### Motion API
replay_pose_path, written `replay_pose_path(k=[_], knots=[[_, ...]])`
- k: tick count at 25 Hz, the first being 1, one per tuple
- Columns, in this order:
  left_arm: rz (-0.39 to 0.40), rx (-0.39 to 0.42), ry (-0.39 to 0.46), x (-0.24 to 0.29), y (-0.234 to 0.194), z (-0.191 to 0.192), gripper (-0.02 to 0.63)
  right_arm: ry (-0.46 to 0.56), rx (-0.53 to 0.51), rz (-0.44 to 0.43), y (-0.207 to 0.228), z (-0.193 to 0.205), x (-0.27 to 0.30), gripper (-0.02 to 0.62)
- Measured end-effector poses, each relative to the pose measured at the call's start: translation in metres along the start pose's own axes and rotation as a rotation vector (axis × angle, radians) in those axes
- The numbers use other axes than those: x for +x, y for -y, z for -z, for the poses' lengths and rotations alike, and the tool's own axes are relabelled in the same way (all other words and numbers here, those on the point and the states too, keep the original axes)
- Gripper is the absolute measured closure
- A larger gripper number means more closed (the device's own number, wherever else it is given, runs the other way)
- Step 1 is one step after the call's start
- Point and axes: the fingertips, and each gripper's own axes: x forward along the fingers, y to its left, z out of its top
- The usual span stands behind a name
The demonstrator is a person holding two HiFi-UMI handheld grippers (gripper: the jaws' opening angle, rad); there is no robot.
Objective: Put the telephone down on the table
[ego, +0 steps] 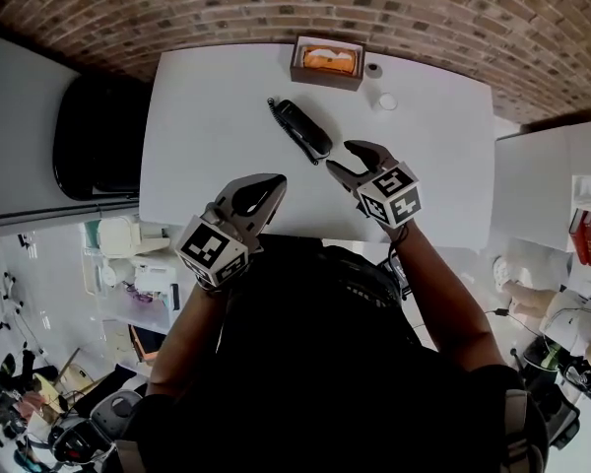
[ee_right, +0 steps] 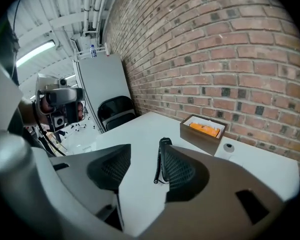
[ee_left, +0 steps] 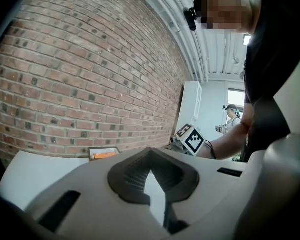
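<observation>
The black telephone handset (ego: 303,129) with its coiled cord lies flat on the white table (ego: 207,166), near the middle. My right gripper (ego: 342,161) hovers just right of its near end, open, with nothing between the jaws. In the right gripper view the telephone (ee_right: 164,148) lies on the table beyond the right pad, and the right gripper (ee_right: 142,171) frames only bare tabletop. My left gripper (ego: 268,187) hangs over the table's front edge, apart from the telephone, jaws together and empty. In the left gripper view the left gripper's (ee_left: 150,156) pads meet at their tips.
A brown box (ego: 327,62) holding an orange item stands at the table's far edge against the brick wall. Two small round objects (ego: 387,101) lie right of it. A black chair (ego: 98,136) stands left of the table. Another white table (ego: 547,180) is at the right.
</observation>
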Motion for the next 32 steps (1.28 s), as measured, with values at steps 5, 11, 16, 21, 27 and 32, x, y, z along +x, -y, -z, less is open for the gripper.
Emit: replay_pose_path(k=[5,11,16,21,27,32], knots=[[0.020,0.021,0.005,-0.014,0.006,-0.002,0.598,0.029,-0.019,-0.014,-0.029,-0.008,-0.012,0.563],[0.081,0.038,0.001,-0.049,0.028,0.006,0.598,0.069,-0.057,0.014,-0.082,-0.017,-0.026,0.571],[0.118,0.036,-0.008,-0.110,0.049,0.029,0.598,0.097,-0.035,0.055,-0.137,-0.009,-0.032,0.574],[0.126,0.053,-0.015,-0.185,0.066,0.051,0.598,0.133,-0.036,0.091,-0.205,0.004,-0.037,0.578],[0.150,0.076,-0.007,-0.254,0.091,0.069,0.598,0.175,-0.013,0.142,-0.271,0.021,-0.059,0.580],[0.195,0.095,0.013,-0.280,0.119,0.064,0.598,0.223,0.018,0.218,-0.303,0.024,-0.104,0.580]])
